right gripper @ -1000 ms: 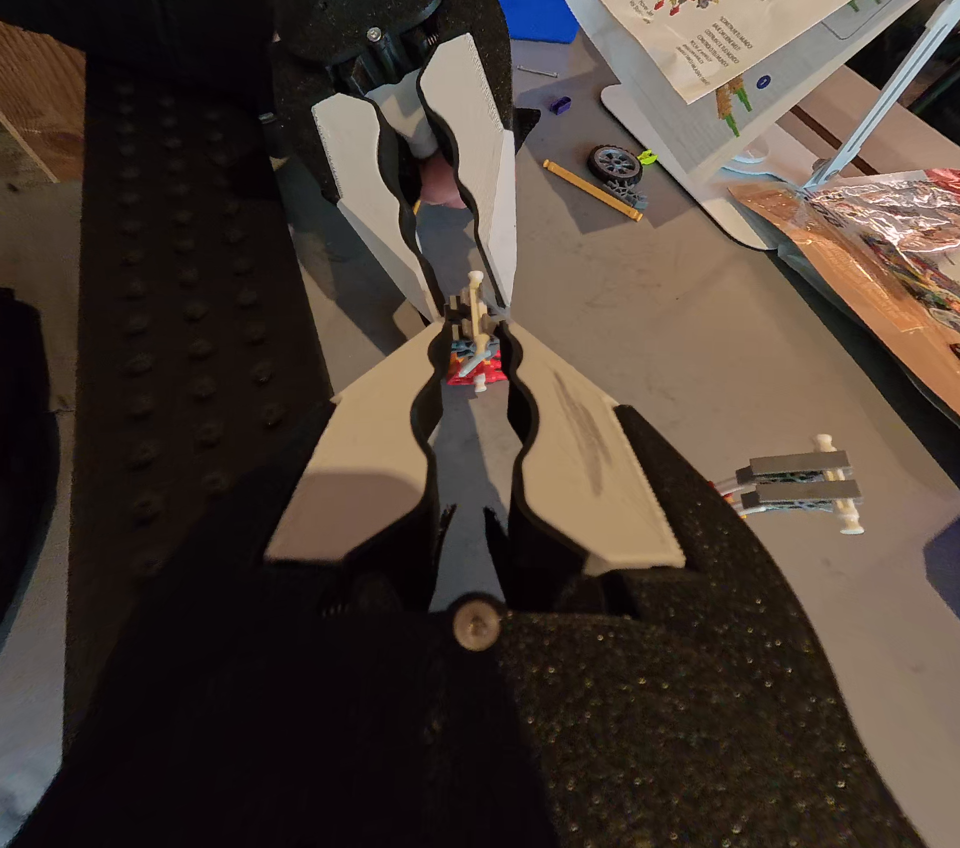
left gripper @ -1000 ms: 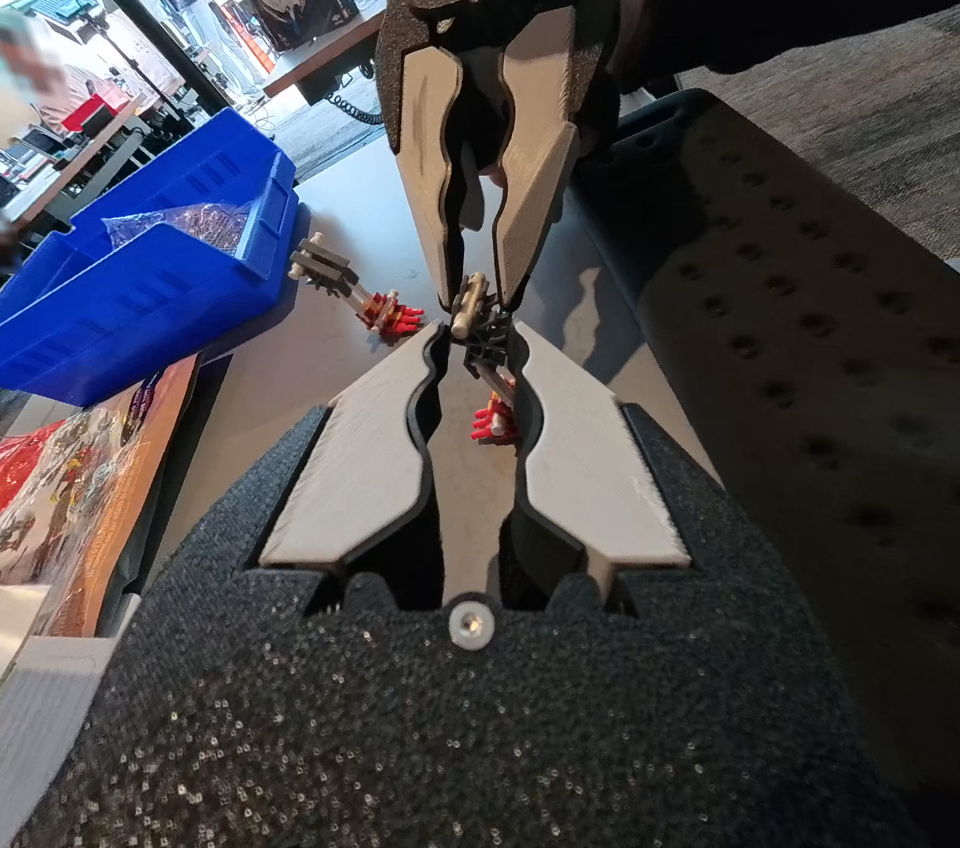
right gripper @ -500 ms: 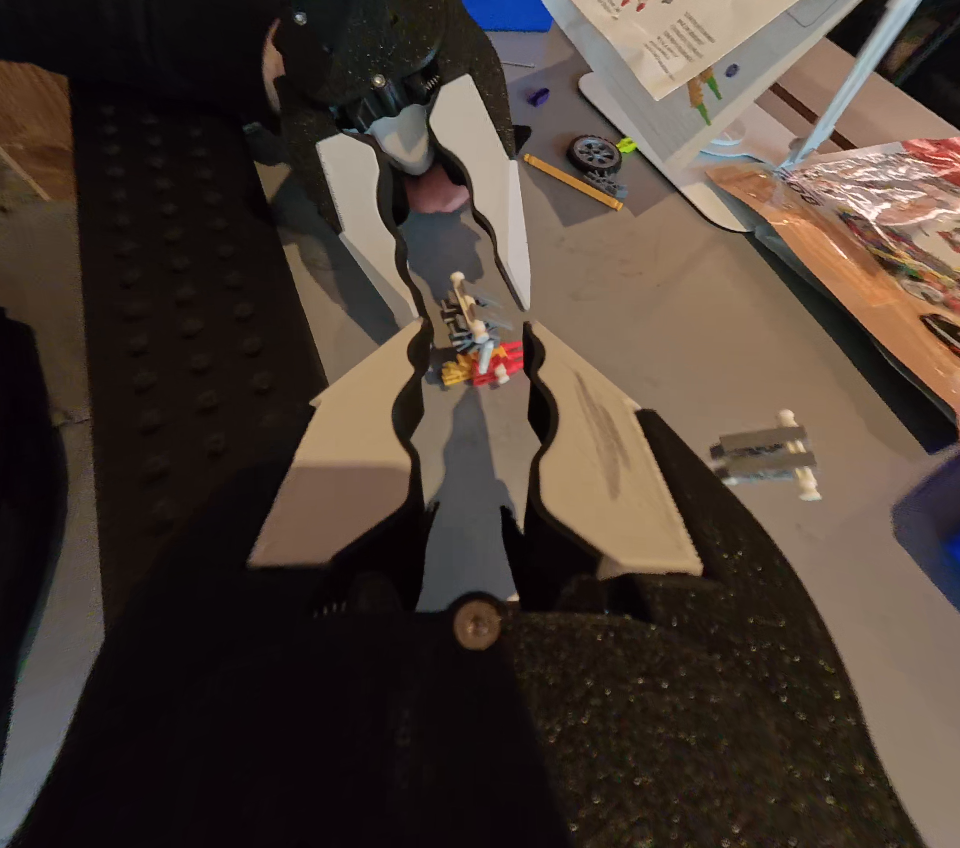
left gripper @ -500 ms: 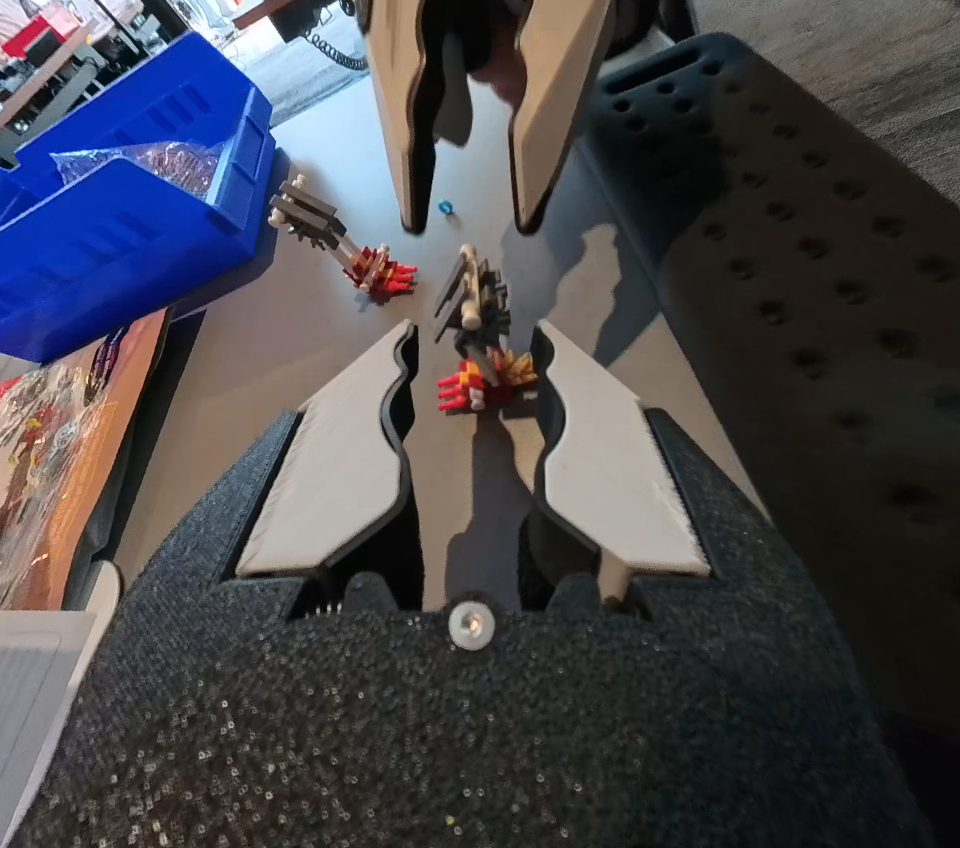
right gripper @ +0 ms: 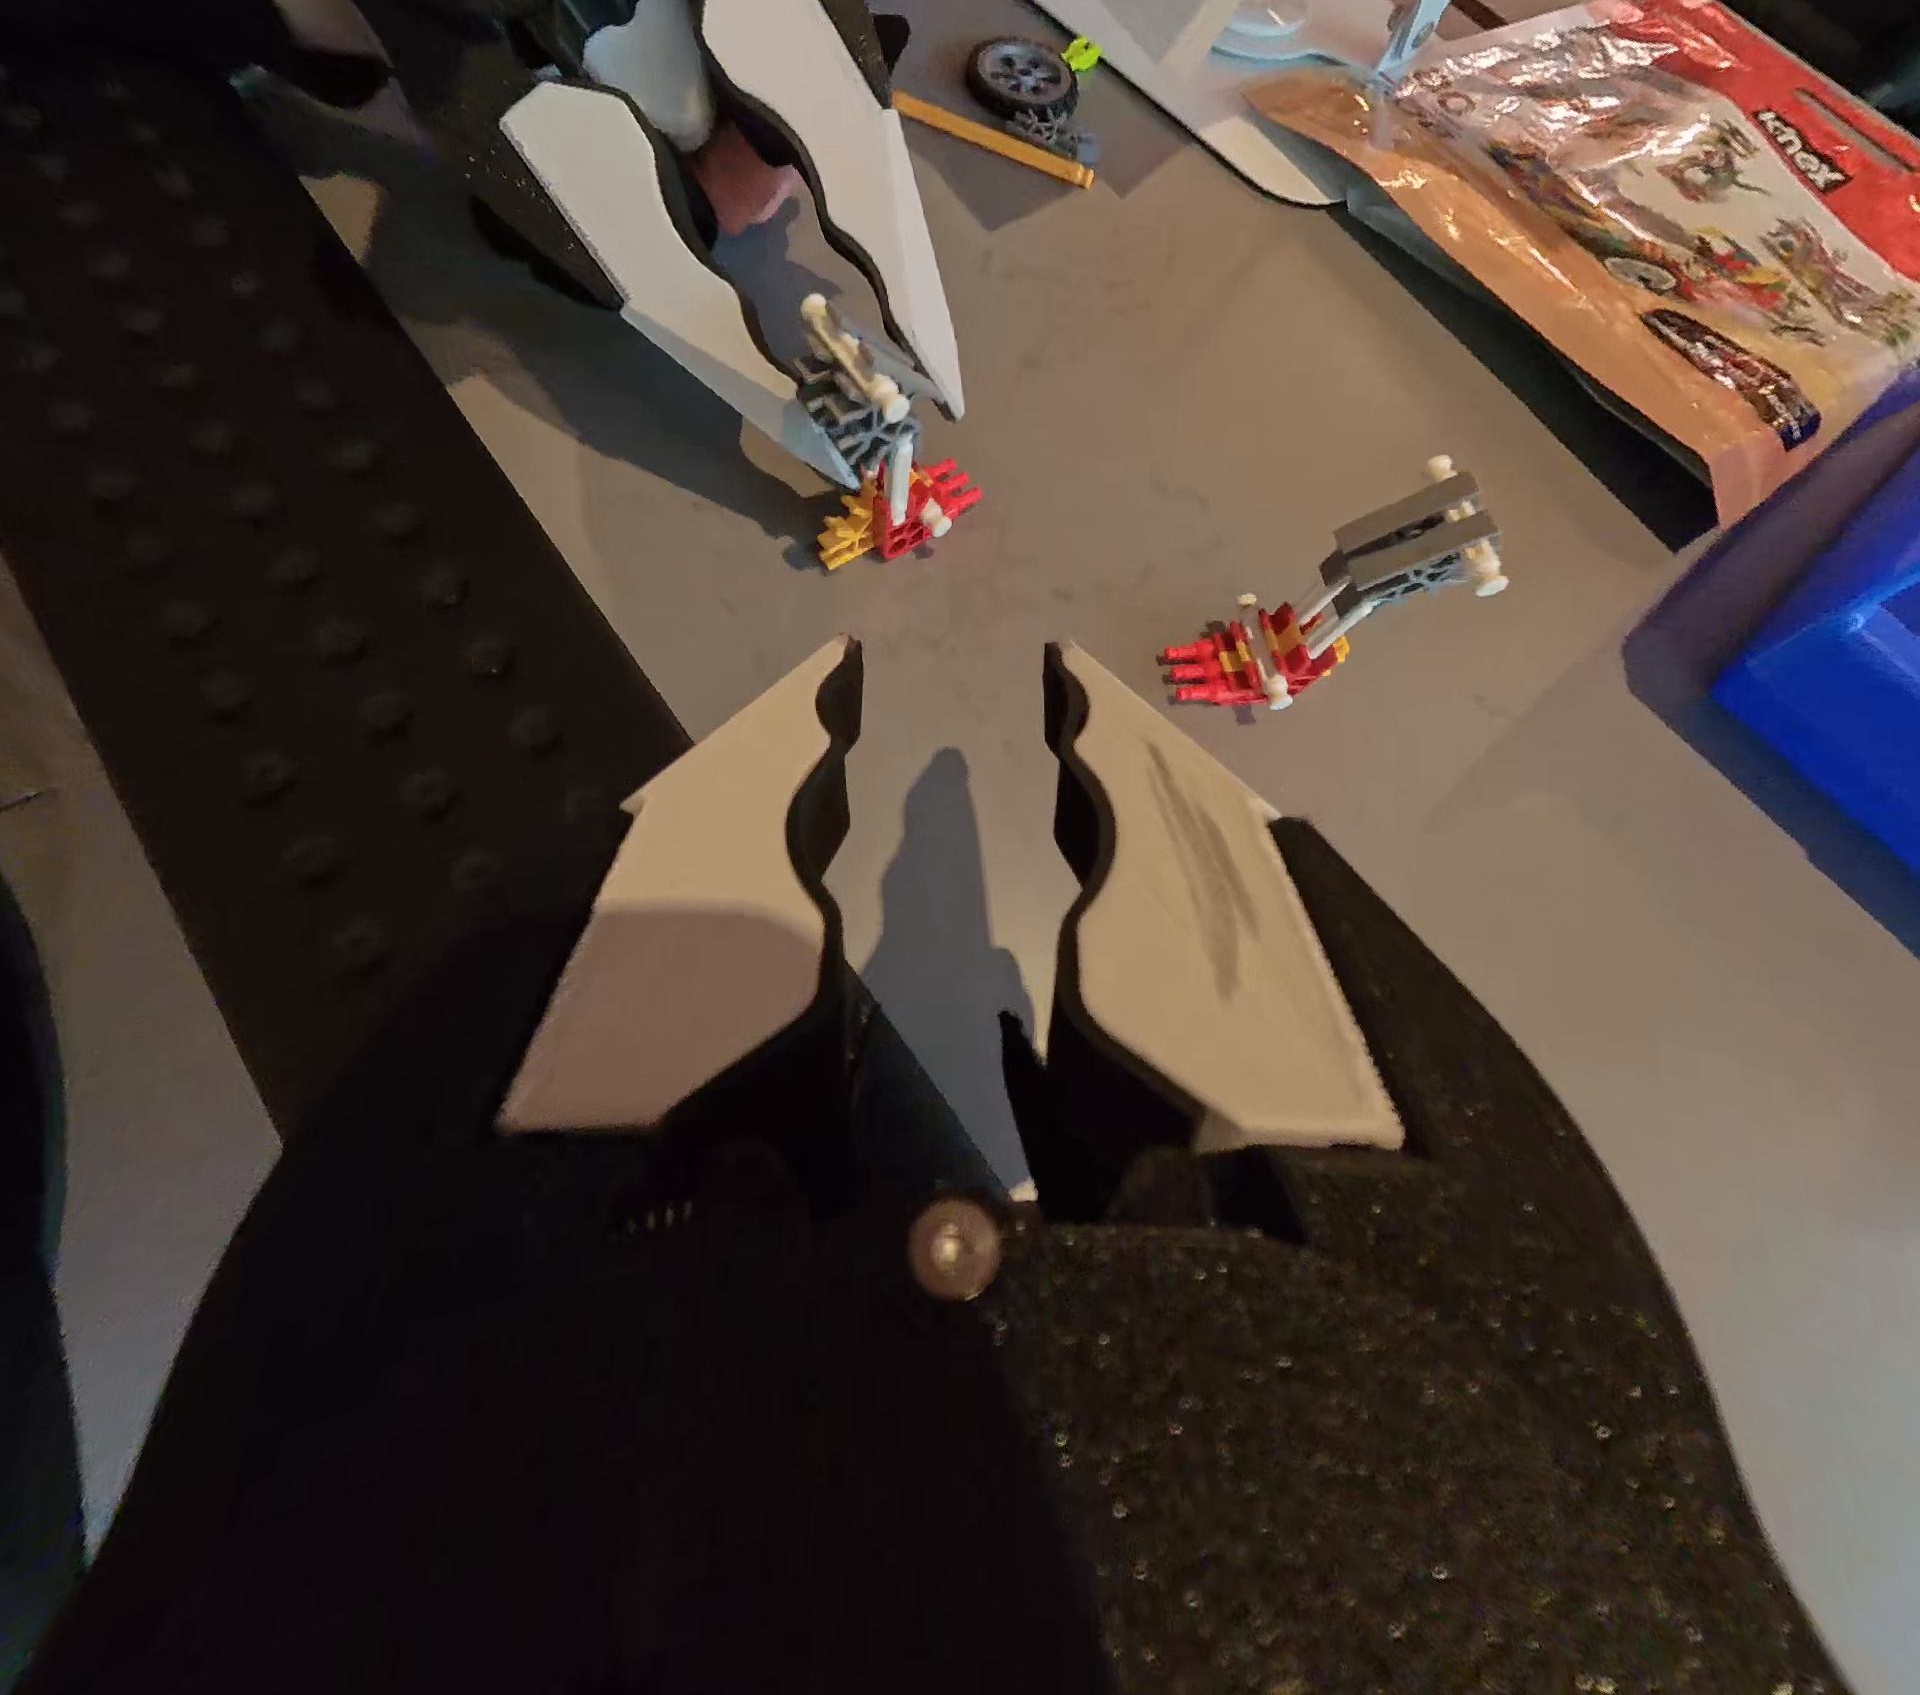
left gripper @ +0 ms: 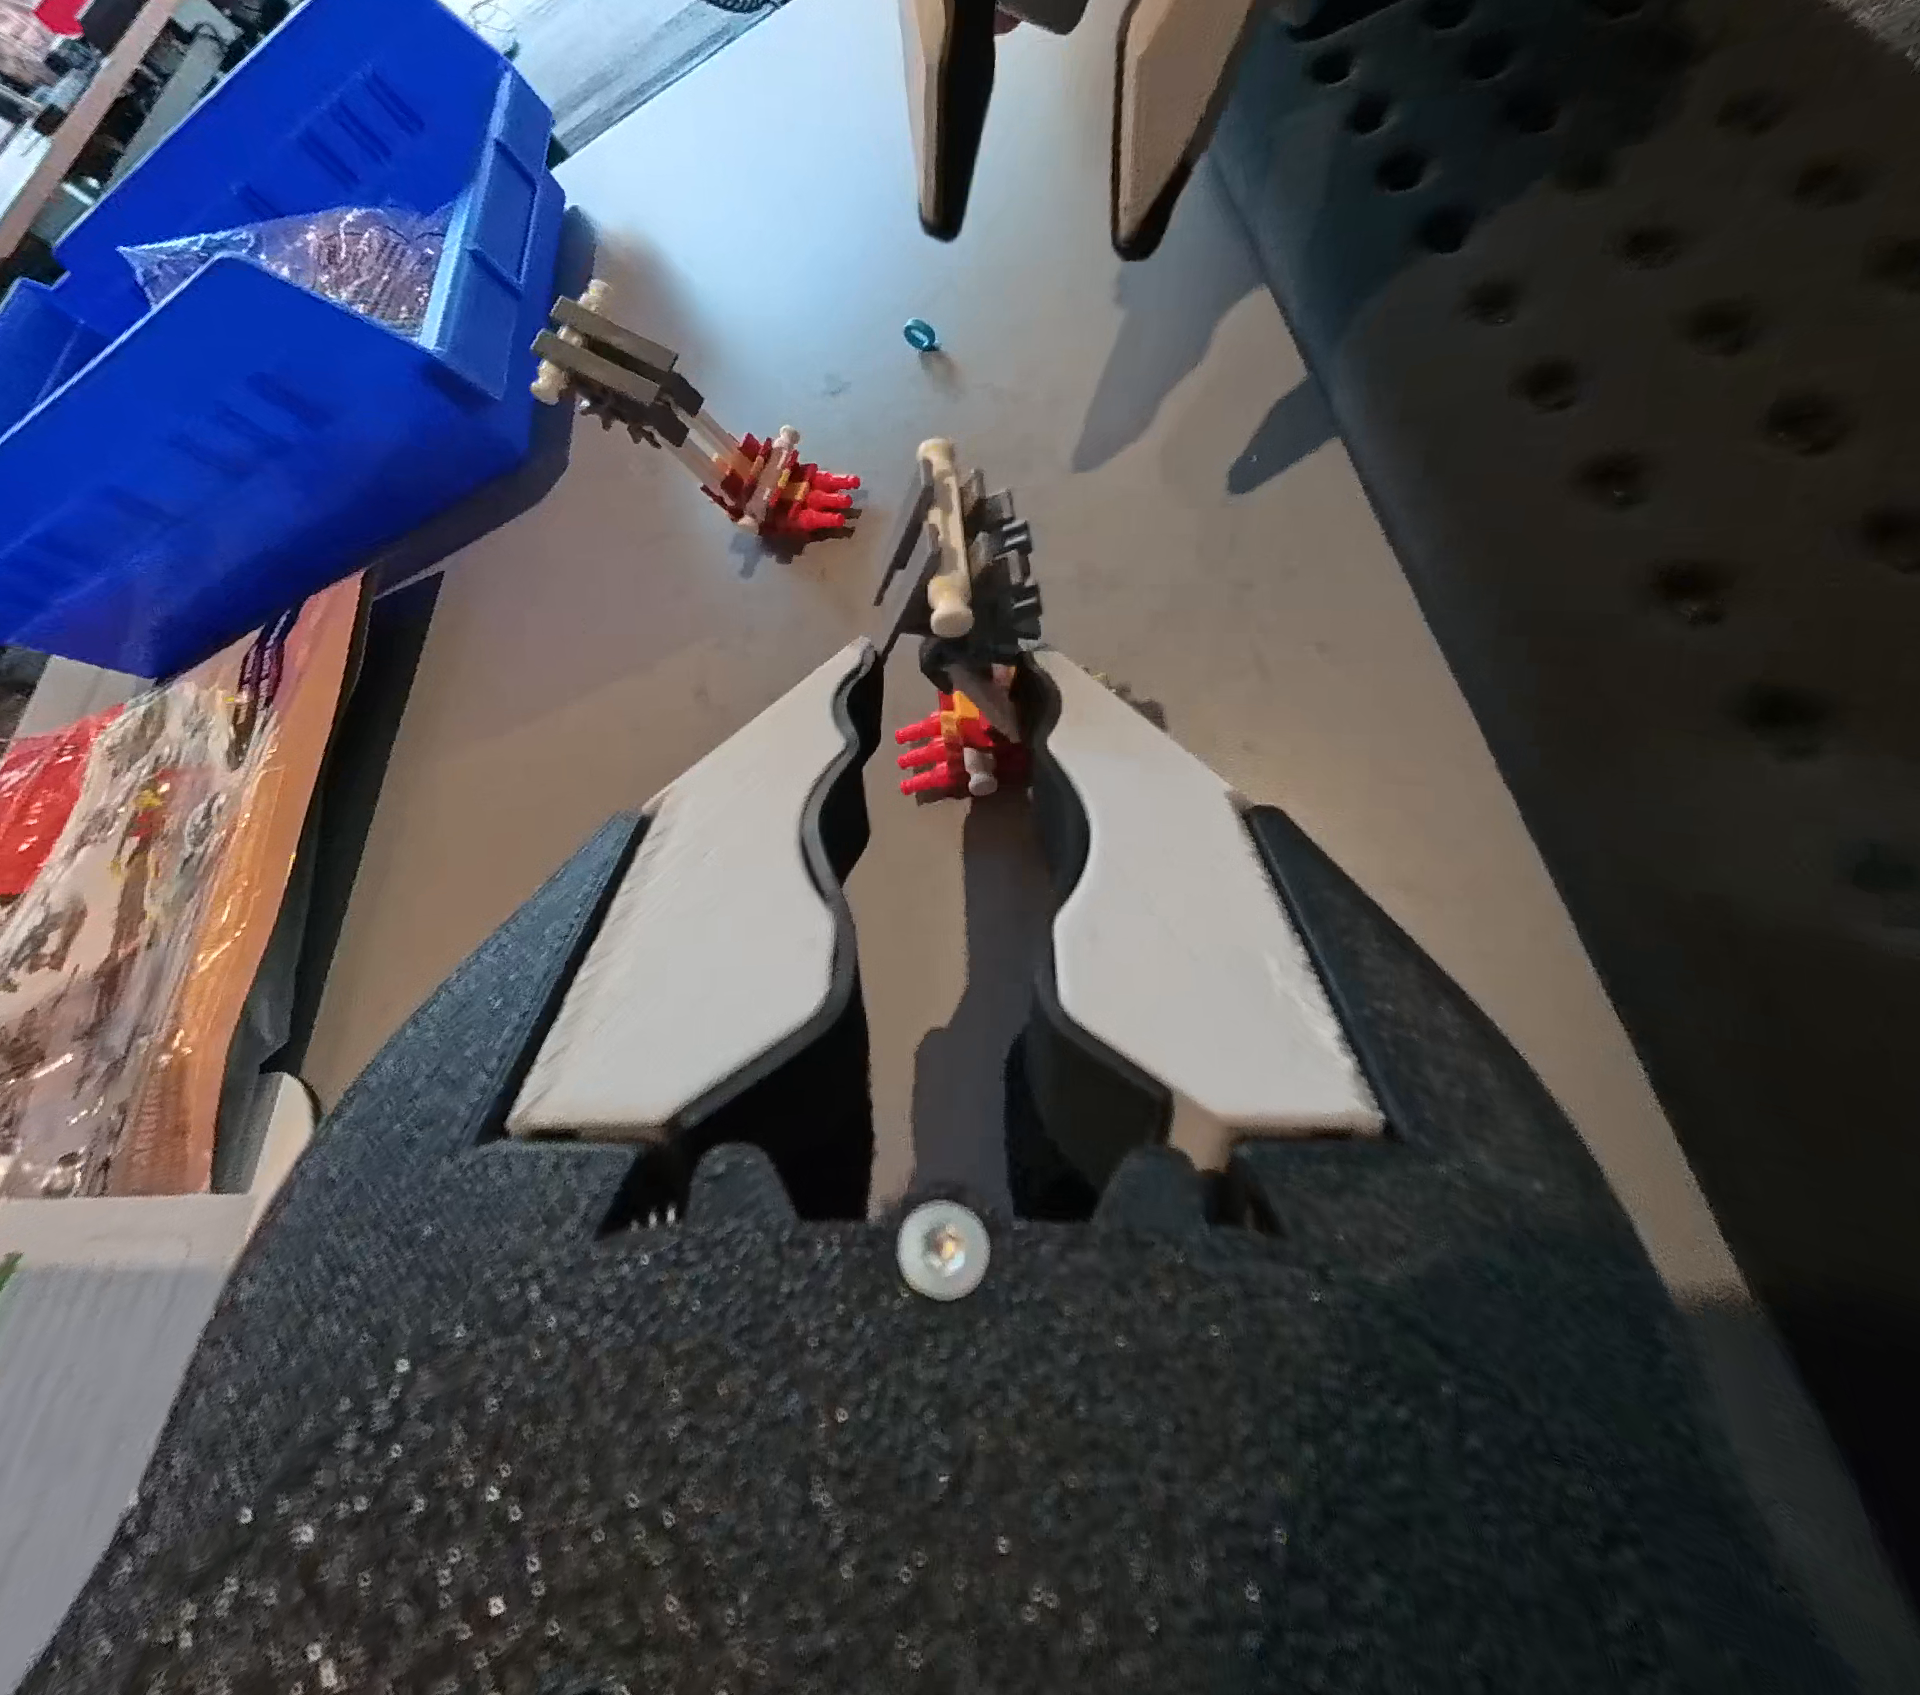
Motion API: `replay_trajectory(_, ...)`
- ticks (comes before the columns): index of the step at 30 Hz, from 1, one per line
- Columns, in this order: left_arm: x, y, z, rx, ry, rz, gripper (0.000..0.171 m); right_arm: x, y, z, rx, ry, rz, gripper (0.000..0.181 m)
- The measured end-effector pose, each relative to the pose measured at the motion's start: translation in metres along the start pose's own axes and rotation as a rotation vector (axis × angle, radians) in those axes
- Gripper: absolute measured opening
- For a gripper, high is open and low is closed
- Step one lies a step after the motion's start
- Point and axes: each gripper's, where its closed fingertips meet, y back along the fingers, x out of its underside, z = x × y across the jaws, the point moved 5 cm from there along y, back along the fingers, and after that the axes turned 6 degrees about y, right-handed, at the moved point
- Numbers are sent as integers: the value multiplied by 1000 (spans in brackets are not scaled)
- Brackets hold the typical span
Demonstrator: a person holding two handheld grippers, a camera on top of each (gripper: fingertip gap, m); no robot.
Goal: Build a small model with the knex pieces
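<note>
Grey-and-red near model [left gripper: 966,544]: stands on its red/yellow end on the surface [right gripper: 1195,357], grey top between the fingers of your left tool [left gripper: 951,669].
Left tool: narrow, closed about the grey top; both fingers look to touch it.
Right tool [right gripper: 951,658]: wide, nothing in it, hangs over bare surface just short of the near model.
Far model [right gripper: 1392,544]: same build, lies on its side, apart from both tools, near the blue bin [left gripper: 260,440].
Beside you: black dotted mat [left gripper: 1610,398] along the surface edge.
Risk 1: your hold is off-centre & high on a snap-together piece. Squeeze hard or twist and I'd expect the grey top to pop off the red base.
Risk 2: the cream rod sticks out past the fingers and could catch on your right tool if the two close in.
Risk 3: the blue ring [left gripper: 921,336] is tiny & loose, so a sweep could knock it off.
Count: tools 2; models 2; blue bins 2 (looks so, left view); wheel [right gripper: 1013,76] 1; yellow rod [right gripper: 987,139] 1; blue ring 1; parts bag [right gripper: 1662,191] 1; mat 1.
</note>
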Motion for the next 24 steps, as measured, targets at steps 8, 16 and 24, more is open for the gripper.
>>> replay_trajectory(8, -3, -17, 14, -169, 49, 79, 29, -10, -17, 9, 15, -58, 3, 35)
replay_trajectory(16, 1, -5, 9, -17, 146, 50, 45, -13, -42, 18, 7, -54, 96, 35)
replay_trajectory(24, -2, -9, 4, 1, 125, 63, 32, -18, -53, 25, 5, -60, 133, 35)
